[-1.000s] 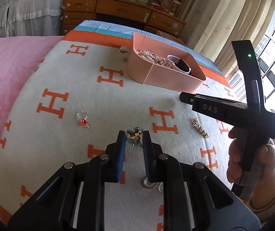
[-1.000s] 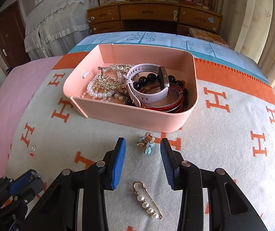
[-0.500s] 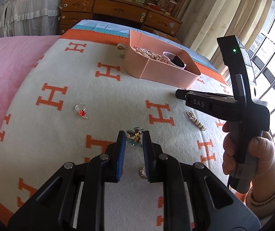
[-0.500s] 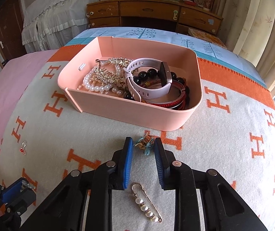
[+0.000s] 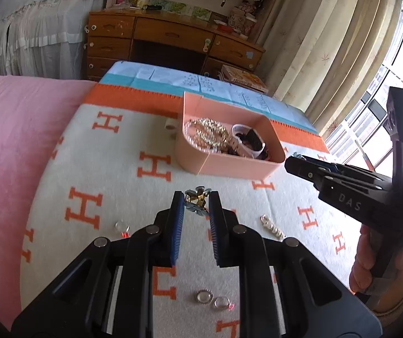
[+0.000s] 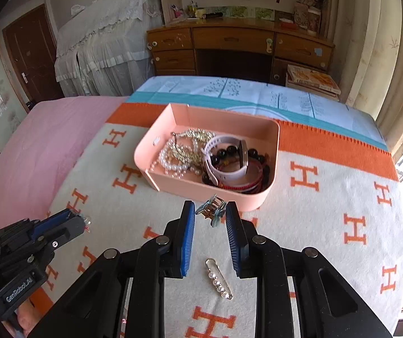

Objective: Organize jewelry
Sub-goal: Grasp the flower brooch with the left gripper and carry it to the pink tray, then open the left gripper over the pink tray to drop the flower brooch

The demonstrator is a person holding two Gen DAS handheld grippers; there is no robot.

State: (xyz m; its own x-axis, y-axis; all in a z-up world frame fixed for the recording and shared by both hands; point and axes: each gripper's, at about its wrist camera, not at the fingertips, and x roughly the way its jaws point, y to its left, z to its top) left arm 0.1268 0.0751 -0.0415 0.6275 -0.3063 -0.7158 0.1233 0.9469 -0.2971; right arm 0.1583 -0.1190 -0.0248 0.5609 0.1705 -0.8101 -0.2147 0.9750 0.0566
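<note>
A pink tray (image 6: 173,186) (image 5: 229,169) on the H-patterned blanket holds pearls, gold chains, a white watch (image 6: 227,157) and dark bead bracelets. My left gripper (image 5: 196,200) is shut on a gold and blue-flower earring (image 5: 197,200) and holds it above the blanket, short of the tray. My right gripper (image 6: 210,211) is shut on a matching blue-flower earring (image 6: 211,212), lifted just before the tray's near wall. Each gripper shows in the other view, the left (image 6: 80,222) and the right (image 5: 294,163).
A pearl safety-pin brooch (image 6: 219,278) (image 5: 272,226) lies on the blanket under my right gripper. A red-stone ring (image 5: 122,229) and round studs (image 5: 203,296) lie near my left gripper. A wooden desk (image 6: 238,48) and curtains stand beyond the bed.
Both grippers have risen with their earrings and moved towards the tray. The right gripper closed on its earring between the earliest frame and half a second ago.
</note>
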